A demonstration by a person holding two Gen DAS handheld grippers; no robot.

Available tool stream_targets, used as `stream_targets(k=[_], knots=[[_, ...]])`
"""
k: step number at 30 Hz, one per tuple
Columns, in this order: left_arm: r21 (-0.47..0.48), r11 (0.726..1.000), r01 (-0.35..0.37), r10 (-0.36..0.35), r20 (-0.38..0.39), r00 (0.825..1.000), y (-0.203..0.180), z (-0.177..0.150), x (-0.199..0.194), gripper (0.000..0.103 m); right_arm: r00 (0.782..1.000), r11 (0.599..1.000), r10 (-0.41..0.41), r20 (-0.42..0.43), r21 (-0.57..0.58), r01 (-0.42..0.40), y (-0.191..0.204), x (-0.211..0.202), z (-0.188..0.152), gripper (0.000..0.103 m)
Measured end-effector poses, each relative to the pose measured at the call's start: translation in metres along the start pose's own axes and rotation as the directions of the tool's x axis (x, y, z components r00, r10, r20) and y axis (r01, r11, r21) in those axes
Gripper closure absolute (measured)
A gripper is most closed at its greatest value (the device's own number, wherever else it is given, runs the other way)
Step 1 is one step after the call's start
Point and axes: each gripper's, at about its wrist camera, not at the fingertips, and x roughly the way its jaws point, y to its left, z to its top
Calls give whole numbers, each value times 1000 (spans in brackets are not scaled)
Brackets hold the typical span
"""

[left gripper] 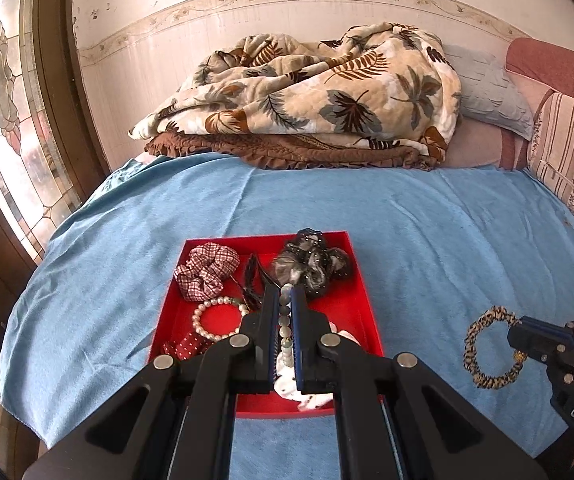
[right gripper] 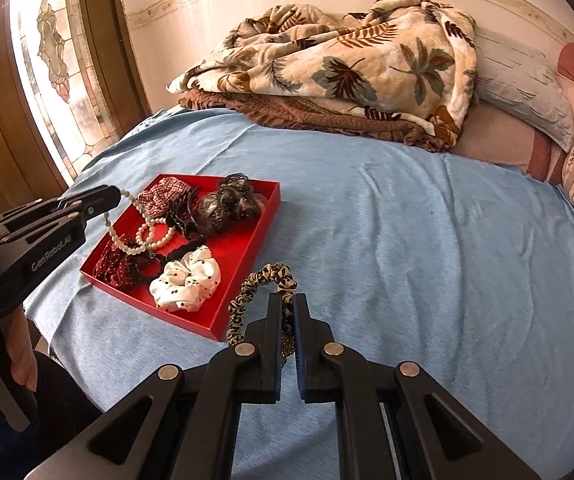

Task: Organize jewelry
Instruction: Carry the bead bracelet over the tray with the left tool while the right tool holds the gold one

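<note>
Both jaws are pinching something: the left gripper is closed on a bead strand, and the right gripper is closed on a leopard scrunchie.

Widest underneath is the blue sheet over the bed, with a heaped leaf-print blanket and a pale pillow at its far end, well apart from the work. A stained-glass window stands to the left.

On the sheet lies the red tray. The strand hangs from the left gripper over the tray's left part and droops onto a pearl bracelet inside. The leopard scrunchie is held just beside the tray's near right edge, outside it.

Crowding the tray are a dark sheer scrunchie with a black claw clip at the far corner, a white dotted scrunchie at the near edge, a checked scrunchie, a red dotted bow, and a black clip in the middle.
</note>
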Motion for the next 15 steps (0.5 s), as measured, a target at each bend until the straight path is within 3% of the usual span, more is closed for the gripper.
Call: stream_targets(k=[15], knots=[[-18, 999, -28, 28, -5, 1000, 20, -9, 14, 97, 999, 999, 40, -29, 4, -39, 15, 17, 5, 97]])
